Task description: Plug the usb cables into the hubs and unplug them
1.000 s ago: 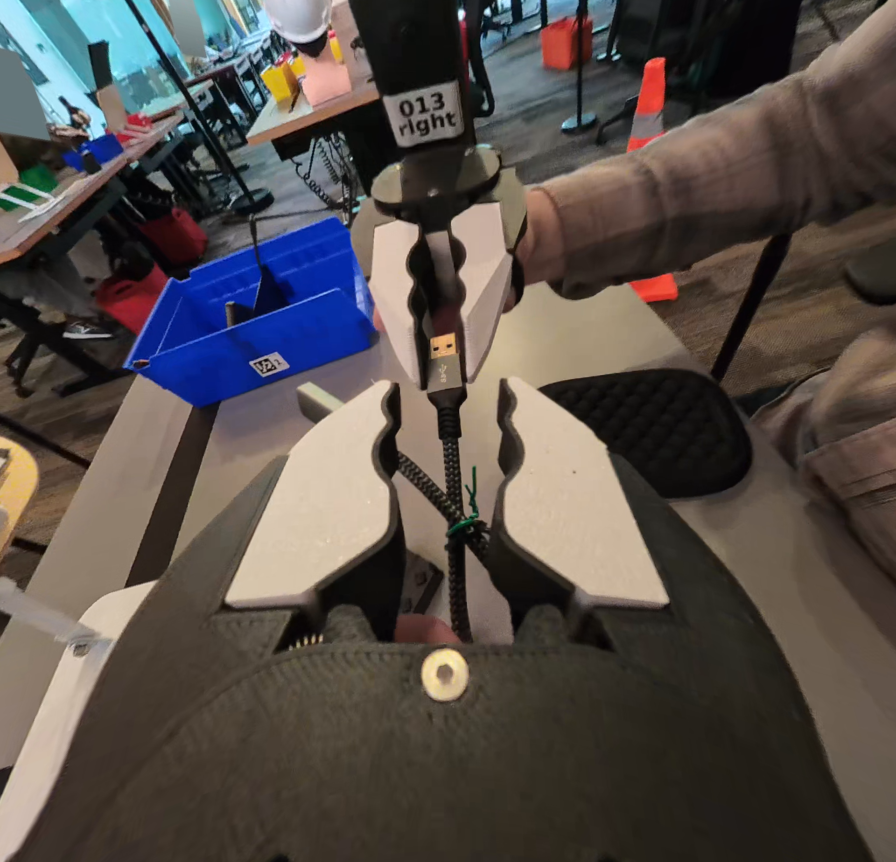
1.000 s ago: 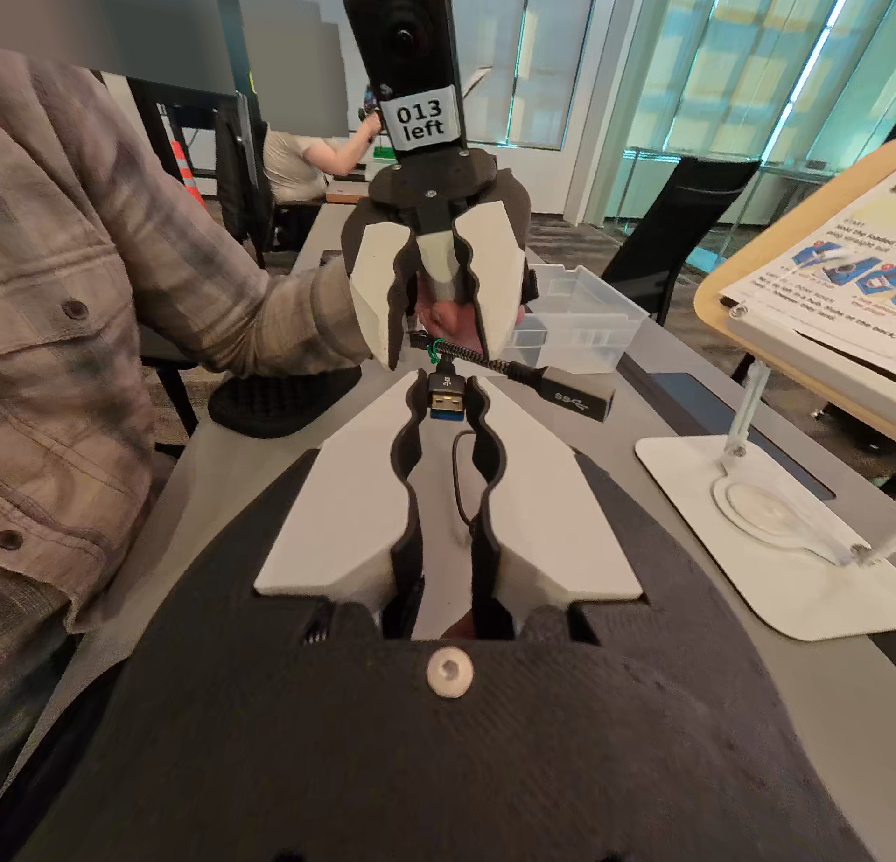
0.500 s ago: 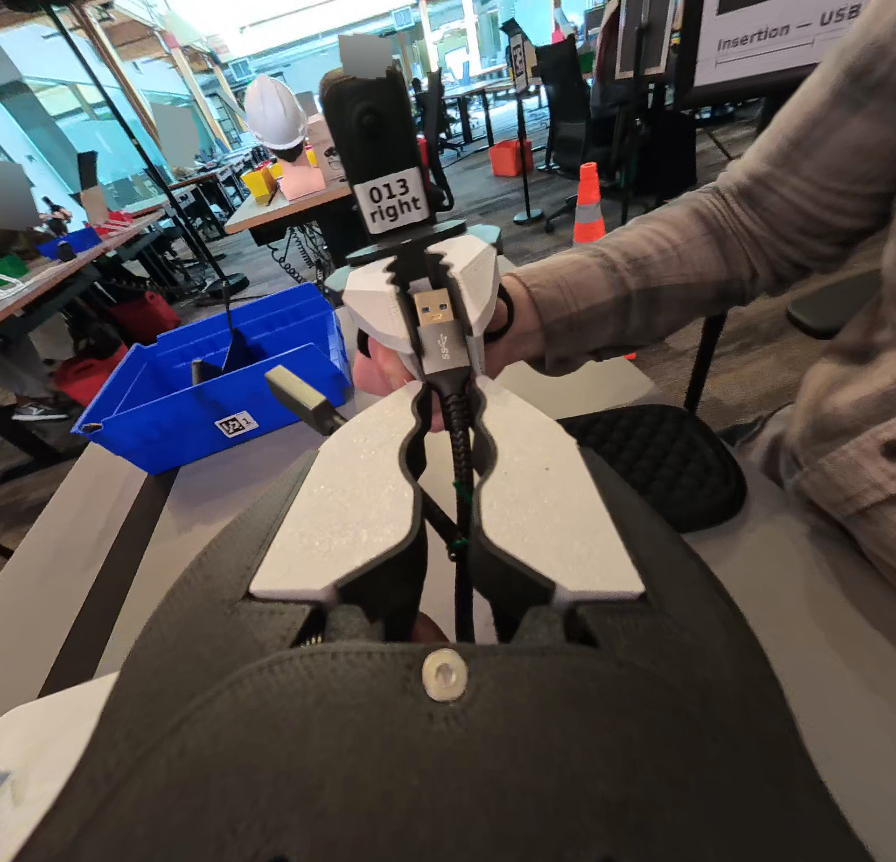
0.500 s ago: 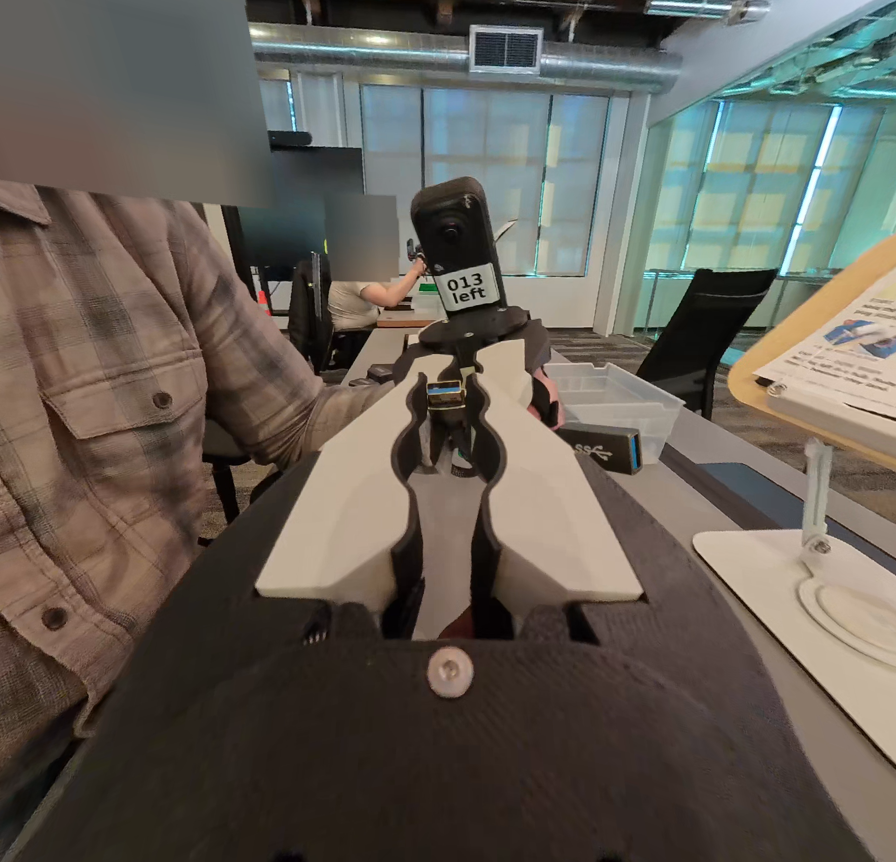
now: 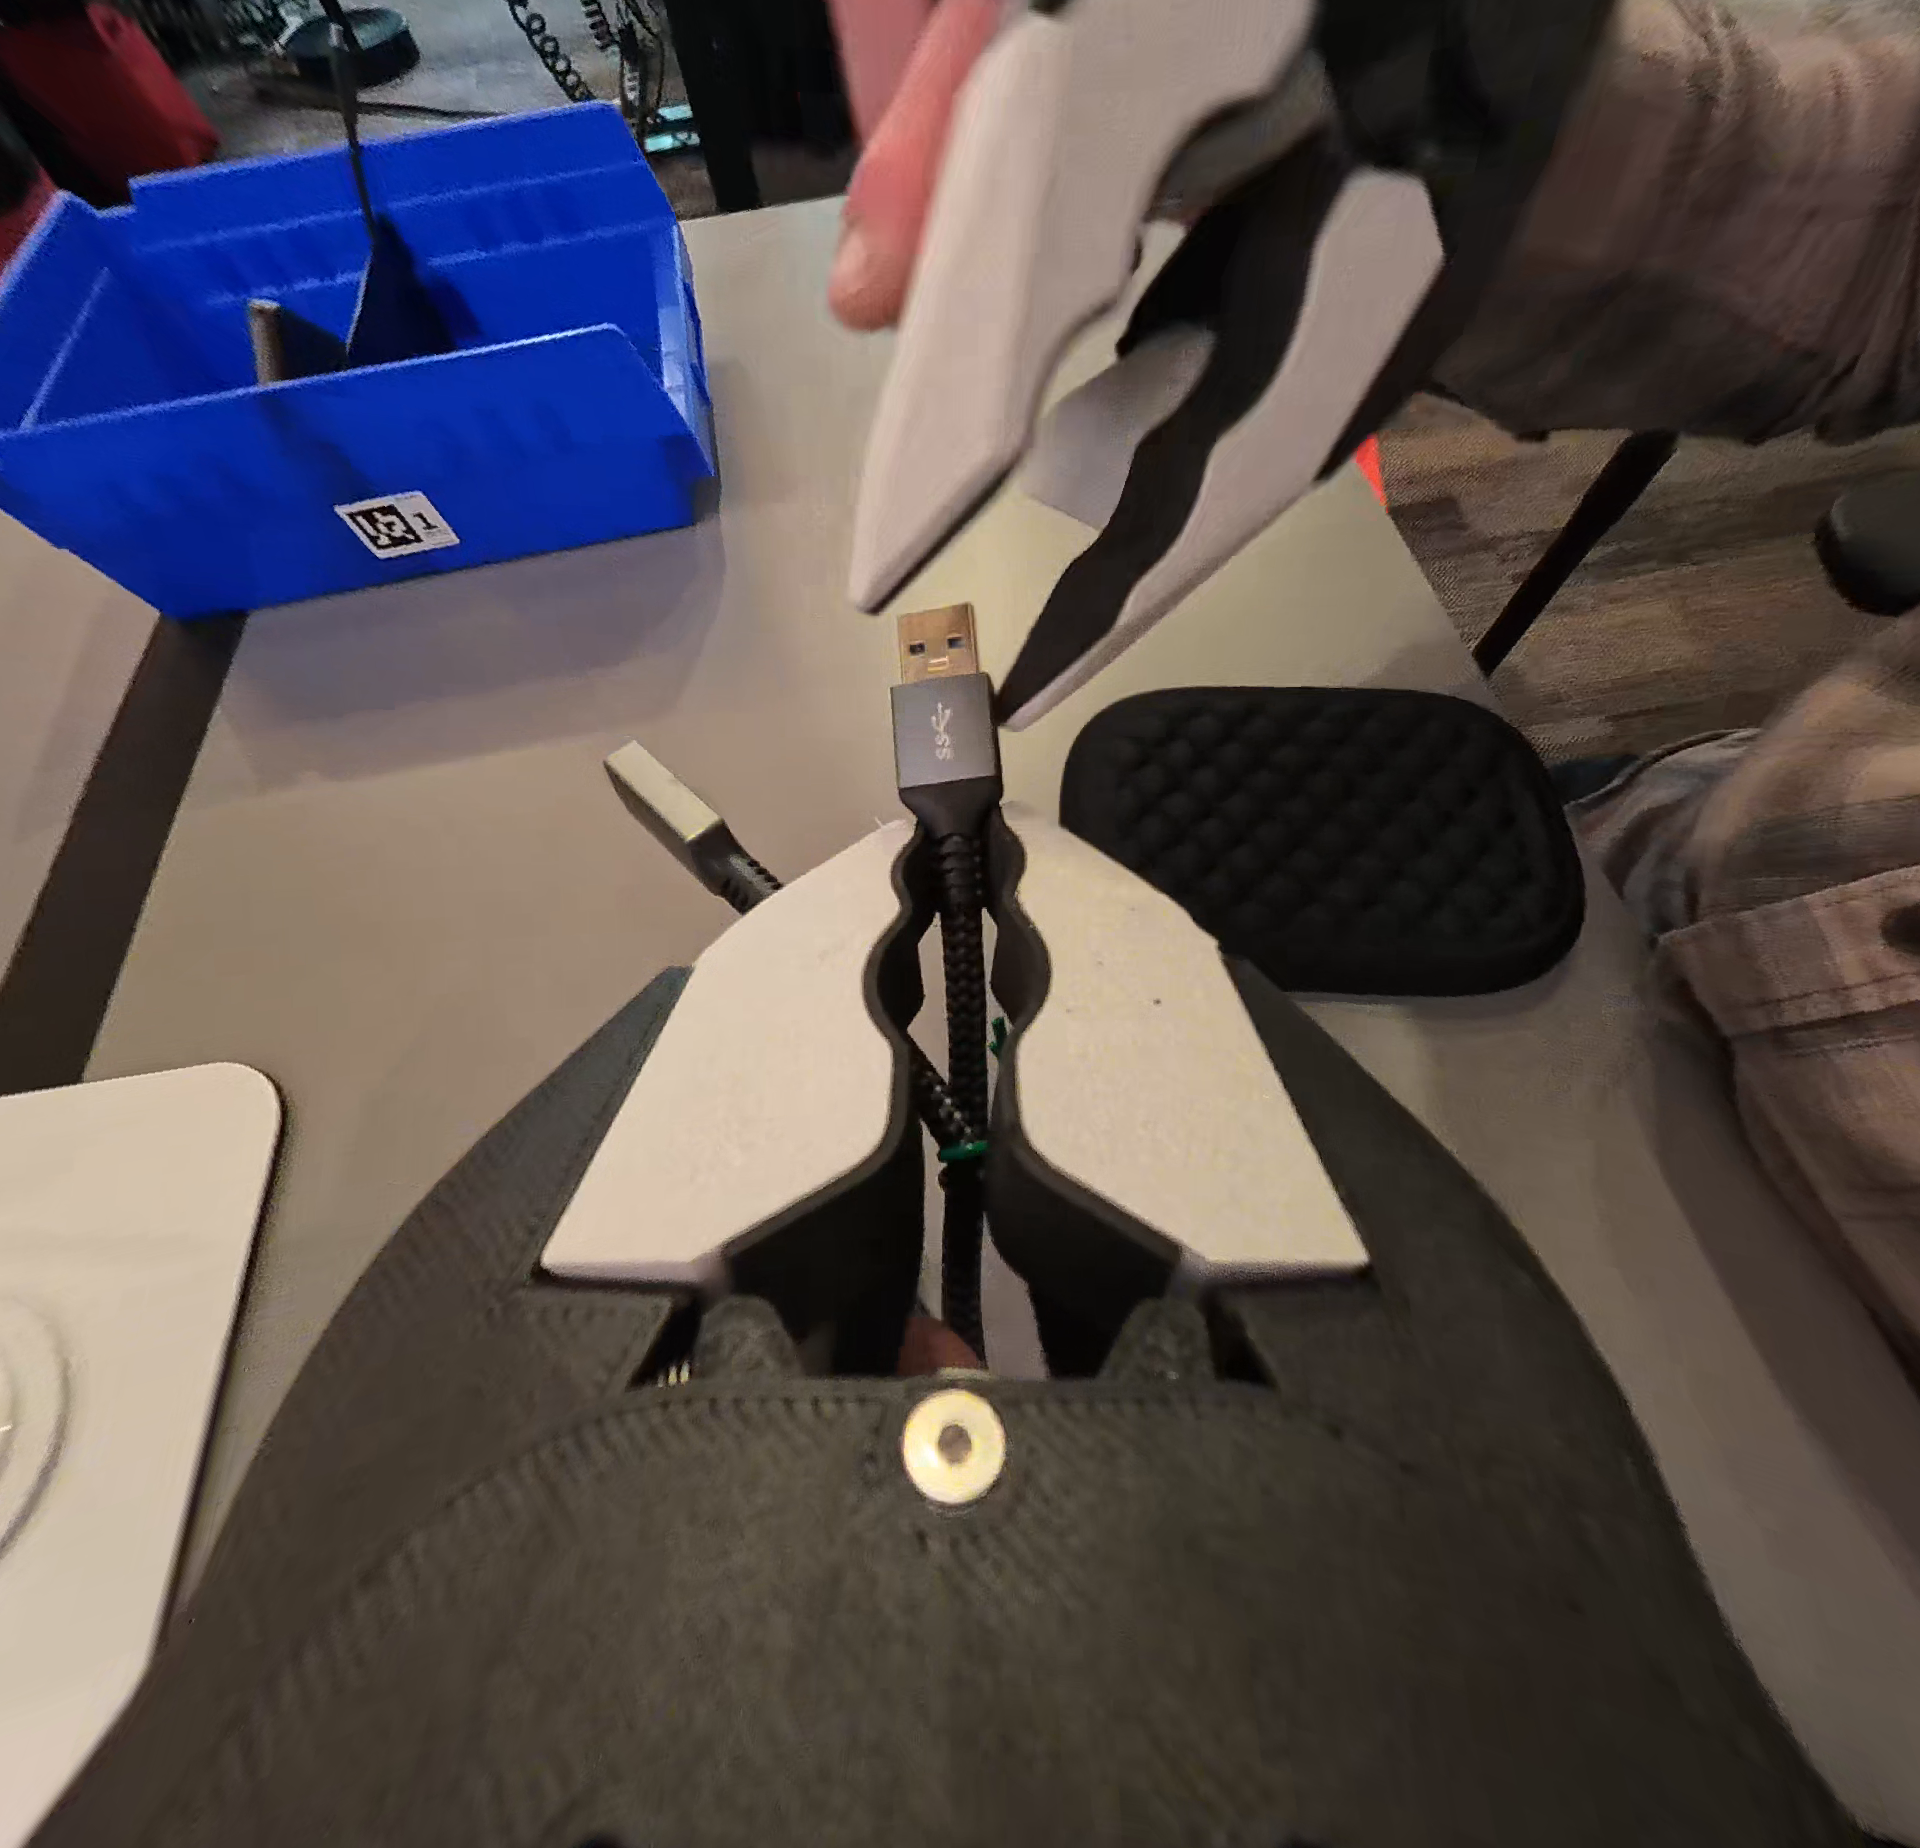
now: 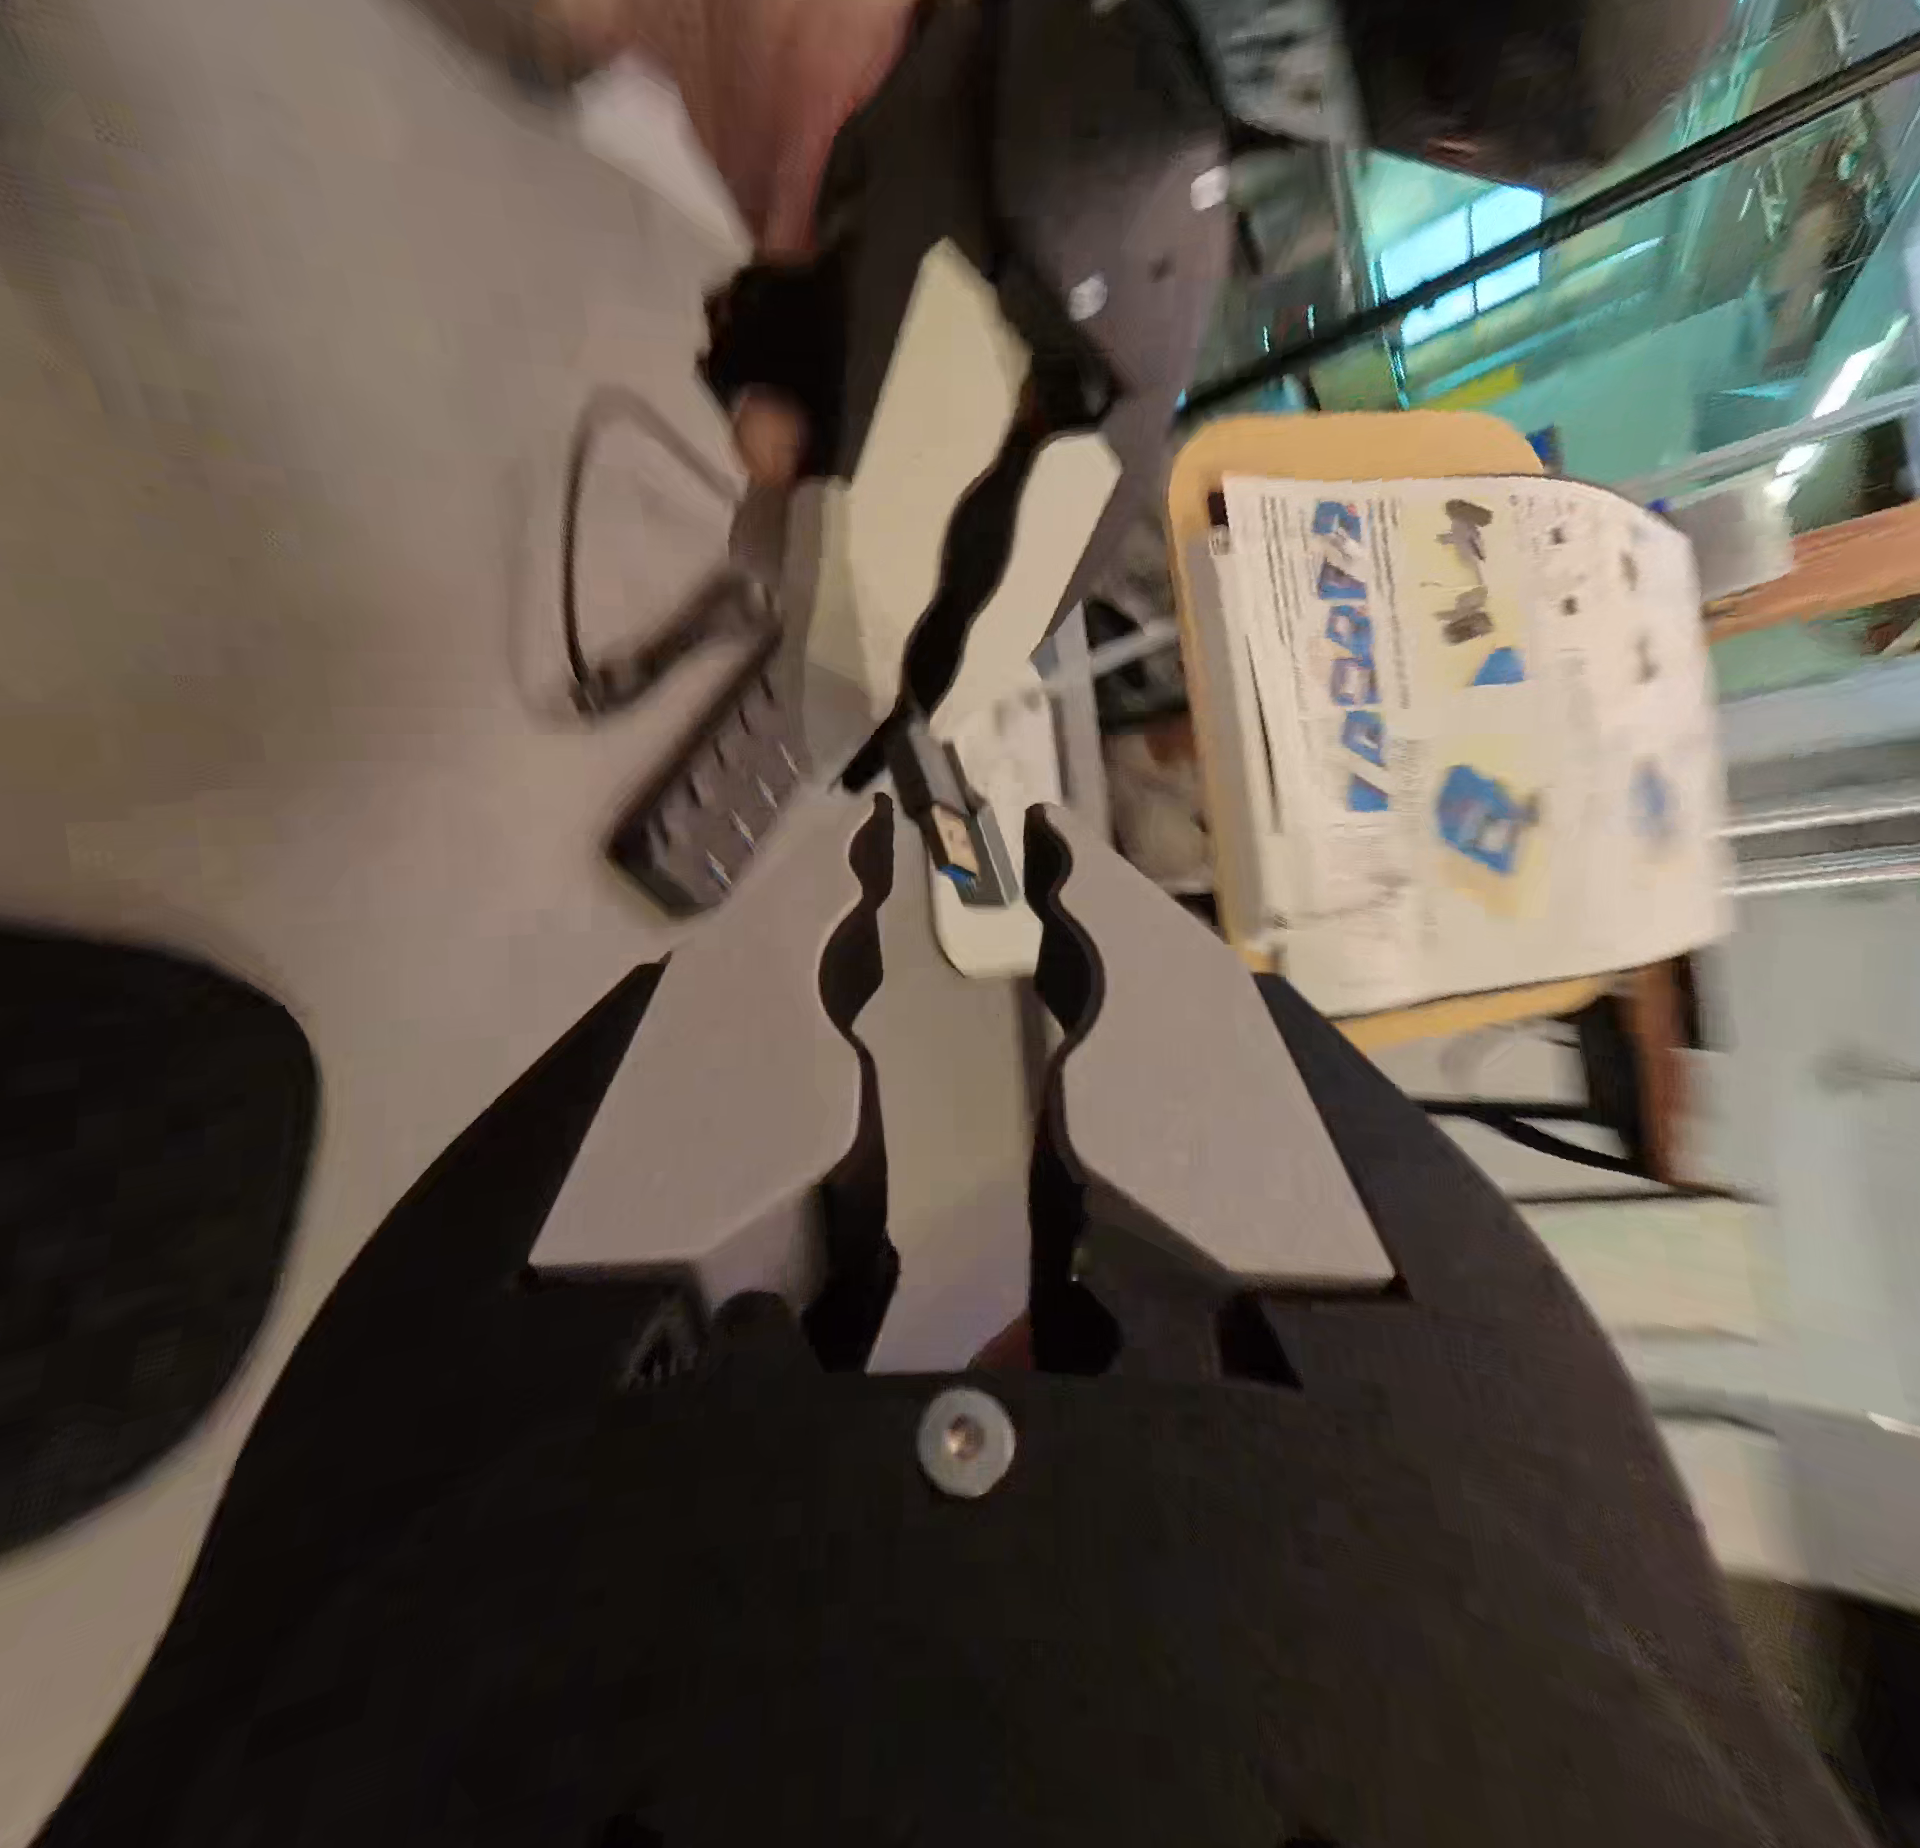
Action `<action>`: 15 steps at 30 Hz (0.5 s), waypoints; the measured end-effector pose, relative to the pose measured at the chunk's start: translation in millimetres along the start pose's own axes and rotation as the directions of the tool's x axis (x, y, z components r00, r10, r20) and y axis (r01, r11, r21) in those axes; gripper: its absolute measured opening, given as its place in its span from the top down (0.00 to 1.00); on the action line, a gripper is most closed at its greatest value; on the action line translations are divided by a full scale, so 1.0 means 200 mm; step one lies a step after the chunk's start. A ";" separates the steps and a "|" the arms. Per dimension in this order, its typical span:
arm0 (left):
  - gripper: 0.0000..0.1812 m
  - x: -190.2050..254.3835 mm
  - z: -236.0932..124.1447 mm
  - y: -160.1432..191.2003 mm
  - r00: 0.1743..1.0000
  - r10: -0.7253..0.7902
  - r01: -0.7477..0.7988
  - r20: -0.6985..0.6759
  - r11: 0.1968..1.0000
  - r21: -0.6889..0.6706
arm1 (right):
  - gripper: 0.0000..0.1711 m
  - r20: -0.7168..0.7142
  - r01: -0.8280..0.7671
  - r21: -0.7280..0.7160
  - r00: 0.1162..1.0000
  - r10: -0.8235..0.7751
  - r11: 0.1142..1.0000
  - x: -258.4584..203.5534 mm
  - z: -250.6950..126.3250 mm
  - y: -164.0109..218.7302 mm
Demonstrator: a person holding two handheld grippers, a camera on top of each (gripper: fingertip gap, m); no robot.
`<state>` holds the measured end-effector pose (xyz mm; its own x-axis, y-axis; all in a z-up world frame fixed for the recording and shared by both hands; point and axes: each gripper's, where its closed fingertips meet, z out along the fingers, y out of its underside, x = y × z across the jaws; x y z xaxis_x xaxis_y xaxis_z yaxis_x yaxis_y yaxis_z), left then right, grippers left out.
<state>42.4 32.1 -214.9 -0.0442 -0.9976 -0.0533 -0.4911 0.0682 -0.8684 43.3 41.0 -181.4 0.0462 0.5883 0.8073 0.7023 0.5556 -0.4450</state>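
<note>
Braided black cable (image 5: pixel 958 977) is running up between our left gripper's (image 5: pixel 954 842) fingers, and we are clamping it there just behind its grey USB plug (image 5: pixel 943 733), whose metal tip is pointing forward over the grey table (image 5: pixel 436 790). The cable's other grey connector (image 5: pixel 675 811) is sticking out to the left of our left finger, just above the table.

Our right gripper (image 5: pixel 935 655) is hanging above and ahead of the plug, its two white fingers (image 5: pixel 961 344) spread apart and holding nothing; one fingertip is just beside the plug housing, but we cannot tell whether it is touching. In the right wrist view, heavily blurred, the same fingers are standing parted (image 6: pixel 956 822) with the plug (image 6: pixel 961 842) showing in the gap between their tips, held by the left gripper (image 6: pixel 883 749) opposite.

A dark USB hub (image 6: pixel 717 790) is lying on the table beyond and to the left of that plug, apart from it. A blue bin (image 5: pixel 343 364) is sitting at the far left of the table, a black quilted pad (image 5: pixel 1330 842) to the right, and a board with printed sheets (image 6: pixel 1455 676) is standing near the table.
</note>
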 end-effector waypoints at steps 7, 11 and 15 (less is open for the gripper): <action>0.95 0.02 0.02 0.00 0.997 -0.069 0.069 -0.037 0.998 0.008 | 0.96 -0.133 0.412 -0.269 0.879 -0.457 0.870 0.00 0.08 0.04; 0.95 0.00 0.00 -0.04 0.996 -0.080 0.081 -0.027 0.995 0.058 | 0.96 -0.200 0.322 -0.247 0.906 -0.374 0.914 0.03 0.07 0.03; 0.91 0.00 -0.08 -0.16 0.995 -0.080 0.091 -0.055 0.968 0.234 | 0.96 -0.295 0.172 -0.174 0.930 -0.218 0.970 0.10 0.03 0.01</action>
<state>45.3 30.5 -179.1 -0.0529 -0.9977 0.0435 -0.2757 -0.0272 -0.9609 41.3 57.0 -168.2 0.0997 0.2525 0.9624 0.8128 0.5372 -0.2252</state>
